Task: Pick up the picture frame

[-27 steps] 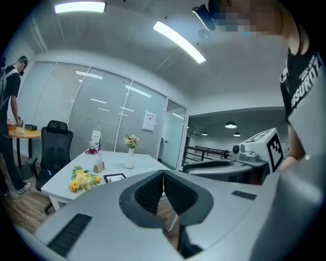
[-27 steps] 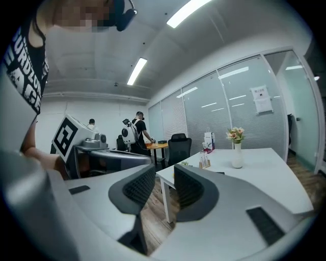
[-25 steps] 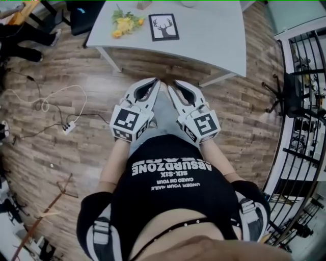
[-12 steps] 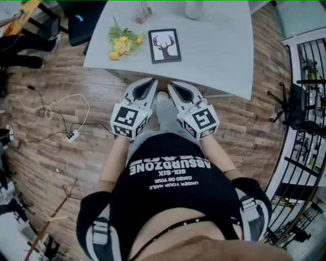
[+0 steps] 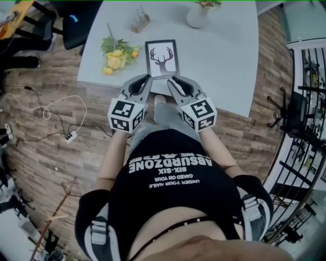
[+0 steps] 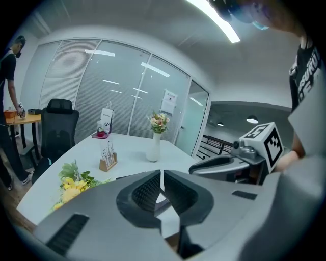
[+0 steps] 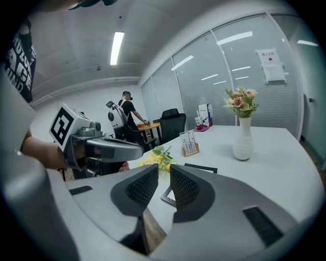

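Observation:
The picture frame [image 5: 162,58], black-edged with a deer drawing, lies flat on the white table [image 5: 224,56] near its front edge. Both grippers hover side by side just short of it, over the table's near edge. My left gripper [image 5: 148,77] points at the frame's near left corner with its jaws shut and nothing in them [image 6: 161,178]. The jaws of my right gripper [image 5: 171,79] are opening; a narrow gap shows between them [image 7: 164,179] and nothing is in it. The frame's near corner [image 7: 167,196] shows just beyond those jaws.
Yellow flowers [image 5: 116,55] lie left of the frame. A wooden card holder [image 5: 141,20] and a white vase [image 5: 197,15] stand further back. A black chair [image 5: 81,20] is at the table's far left. Cables [image 5: 56,109] cross the wooden floor, and a black railing [image 5: 305,102] runs along the right.
Both grippers have travelled forward together from over the floor to the table's near edge, and the frame now lies right in front of their tips.

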Motion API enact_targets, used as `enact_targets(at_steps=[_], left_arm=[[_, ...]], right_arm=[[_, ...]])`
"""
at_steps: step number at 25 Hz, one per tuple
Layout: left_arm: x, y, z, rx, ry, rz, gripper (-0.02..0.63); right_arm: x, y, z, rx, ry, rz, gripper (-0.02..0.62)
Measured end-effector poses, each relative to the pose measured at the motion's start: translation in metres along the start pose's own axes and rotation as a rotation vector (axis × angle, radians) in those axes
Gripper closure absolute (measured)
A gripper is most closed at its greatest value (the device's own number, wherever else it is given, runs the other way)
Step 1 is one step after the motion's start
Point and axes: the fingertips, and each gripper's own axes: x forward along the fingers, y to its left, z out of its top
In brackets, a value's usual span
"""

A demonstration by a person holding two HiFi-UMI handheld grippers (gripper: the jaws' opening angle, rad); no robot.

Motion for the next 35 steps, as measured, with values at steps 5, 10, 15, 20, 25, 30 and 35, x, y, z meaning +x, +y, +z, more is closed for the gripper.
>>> enact_targets(at_steps=[5,10,15,20,25,30,35], left_arm=[[0.037,0.024,-0.006,-0.033,0.041,0.039,0.586],[0.061,0.042,-0.018,-0.101,0.082,0.058,0.472],[0.082,0.052,-0.04,-0.198,0.159,0.023,0.414],[0.096,0.07,-0.059,-0.258,0.23,0.037,0.377],[0.111,0.091,-0.071,-0.338,0.279,0.063,0.373],[0.127,0.107,-0.081,-0.367,0.315,0.089,0.373],[0.146,0.114,-0.094,-0.38,0.369,0.087,0.373]], right_arm=[[0.033,-0.038,-0.008,0.04,0.061,0.008,0.478],[0.054,-0.065,-0.018,0.076,0.108,0.001,0.451],[0.073,-0.094,-0.043,0.186,0.205,-0.011,0.449],[0.089,-0.116,-0.063,0.275,0.277,-0.01,0.44],[0.101,-0.131,-0.079,0.294,0.356,0.004,0.433],[0.115,-0.143,-0.093,0.333,0.415,0.02,0.433],[0.13,-0.158,-0.103,0.351,0.459,0.013,0.433]])
